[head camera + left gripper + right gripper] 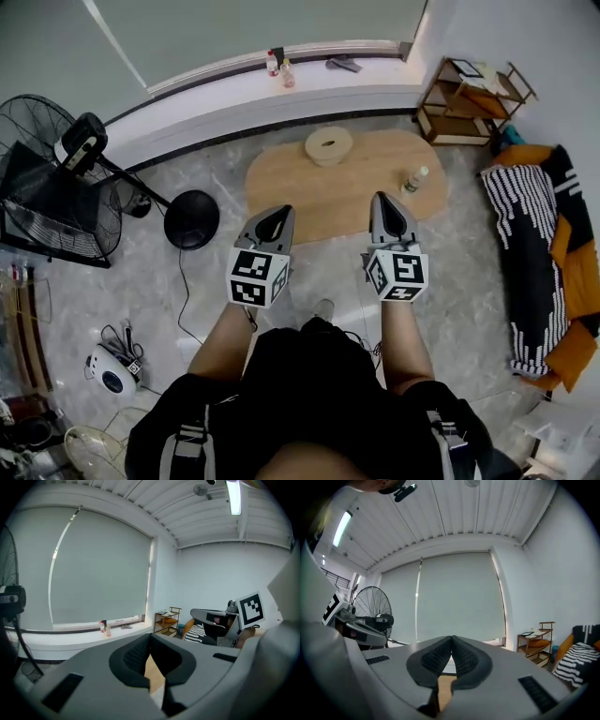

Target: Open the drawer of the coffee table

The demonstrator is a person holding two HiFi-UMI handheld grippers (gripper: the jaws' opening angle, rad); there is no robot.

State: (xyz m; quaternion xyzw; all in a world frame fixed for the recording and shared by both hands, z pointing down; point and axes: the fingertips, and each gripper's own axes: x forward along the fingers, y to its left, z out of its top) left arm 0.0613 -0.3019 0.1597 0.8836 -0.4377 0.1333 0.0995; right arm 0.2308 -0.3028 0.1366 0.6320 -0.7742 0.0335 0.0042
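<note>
A low wooden coffee table [309,192] with a rounded top stands on the marble floor ahead of me. No drawer front shows from above. My left gripper [278,215] hangs over the table's near left edge, shut and empty. Over the near right edge, my right gripper [386,202] is also shut and empty. In the left gripper view the left gripper [150,637] has its pads together, a strip of tabletop [153,674] showing below them. The right gripper [451,640] looks level at the window blind, jaws closed.
On the table sit a round wooden container [329,145] and a small bottle [415,179]. A standing fan [56,178] with a round black base [191,219] is at the left. A wooden shelf [469,101] and a striped sofa [539,253] are at the right. Bottles [278,66] line the windowsill.
</note>
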